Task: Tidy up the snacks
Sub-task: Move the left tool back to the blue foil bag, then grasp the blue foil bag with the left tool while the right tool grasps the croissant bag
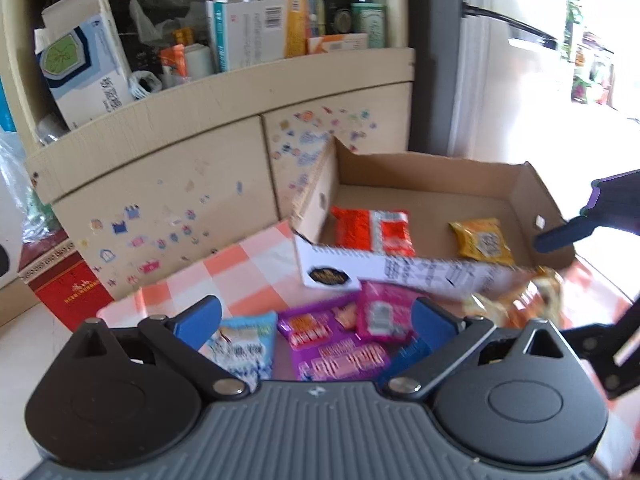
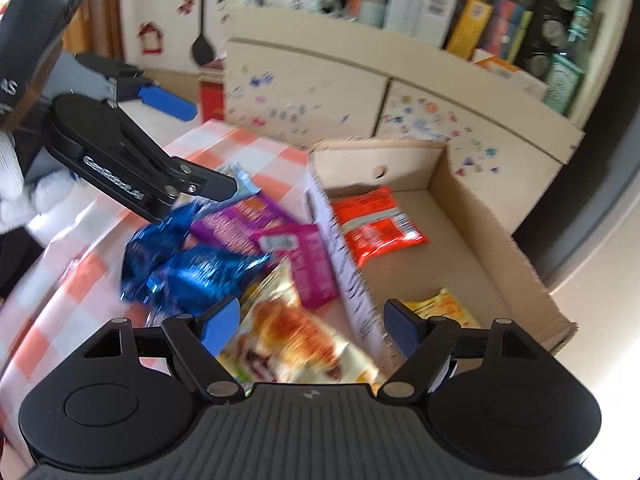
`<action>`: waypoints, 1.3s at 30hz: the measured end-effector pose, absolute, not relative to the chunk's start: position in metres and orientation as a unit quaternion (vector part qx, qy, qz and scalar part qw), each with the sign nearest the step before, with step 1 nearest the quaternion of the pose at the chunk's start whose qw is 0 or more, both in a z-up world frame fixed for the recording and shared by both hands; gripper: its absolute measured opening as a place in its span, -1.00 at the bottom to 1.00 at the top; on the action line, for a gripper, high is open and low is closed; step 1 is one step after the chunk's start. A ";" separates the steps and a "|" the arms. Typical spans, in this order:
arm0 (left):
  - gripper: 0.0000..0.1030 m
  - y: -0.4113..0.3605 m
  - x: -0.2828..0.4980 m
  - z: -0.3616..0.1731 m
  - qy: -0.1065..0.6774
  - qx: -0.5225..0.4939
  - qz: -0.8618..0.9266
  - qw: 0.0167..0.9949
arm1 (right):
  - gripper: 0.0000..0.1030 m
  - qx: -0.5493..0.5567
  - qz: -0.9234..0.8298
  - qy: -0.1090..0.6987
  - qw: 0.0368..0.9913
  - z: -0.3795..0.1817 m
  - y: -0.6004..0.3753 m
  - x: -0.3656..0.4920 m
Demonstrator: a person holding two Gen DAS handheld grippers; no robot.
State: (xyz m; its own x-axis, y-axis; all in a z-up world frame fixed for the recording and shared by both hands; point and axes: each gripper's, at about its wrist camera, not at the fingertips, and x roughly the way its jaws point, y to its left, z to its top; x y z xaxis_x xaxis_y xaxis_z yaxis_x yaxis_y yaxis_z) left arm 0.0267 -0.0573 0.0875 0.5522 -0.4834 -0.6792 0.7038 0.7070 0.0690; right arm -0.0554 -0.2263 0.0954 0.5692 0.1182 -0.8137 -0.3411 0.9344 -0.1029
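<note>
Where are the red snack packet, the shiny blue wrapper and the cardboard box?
red snack packet [image 2: 374, 224], right wrist view, middle of its face inside the box.
shiny blue wrapper [image 2: 192, 268], right wrist view, its crinkled middle on the checked cloth.
cardboard box [image 1: 420, 170], left wrist view, inside of its far wall.

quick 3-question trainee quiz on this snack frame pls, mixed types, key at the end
1. True or false: the cardboard box is empty.
2. Which packet lies nearest the right gripper? A) red packet B) croissant packet C) purple packet
3. Fill in: the left gripper hangs with jaws ___ over loose packets on the checked cloth.

Key: 1 false, a red and a yellow packet lie inside; 2 B; 3 open.
</note>
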 end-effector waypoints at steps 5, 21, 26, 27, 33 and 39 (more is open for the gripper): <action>0.96 -0.049 0.005 0.079 0.312 0.202 -0.386 0.844 | 0.67 -0.155 0.143 0.467 0.859 0.079 -0.220 -0.057; 0.96 -0.065 -0.026 0.031 0.286 0.324 -0.463 0.773 | 0.72 -0.200 0.141 0.472 0.847 0.064 -0.209 -0.050; 0.96 -0.069 -0.016 0.026 0.296 0.312 -0.475 0.768 | 0.72 -0.206 0.141 0.473 0.845 0.062 -0.208 -0.051; 0.96 -0.071 -0.014 0.026 0.300 0.306 -0.479 0.766 | 0.72 -0.206 0.141 0.473 0.845 0.061 -0.208 -0.050; 0.97 -0.081 -0.010 0.017 0.317 0.295 -0.495 0.753 | 0.71 -0.207 0.141 0.471 0.846 0.060 -0.208 -0.051; 0.65 -0.073 -0.004 0.018 0.344 0.268 -0.496 0.751 | 0.66 -0.203 0.140 0.471 0.847 0.061 -0.207 -0.051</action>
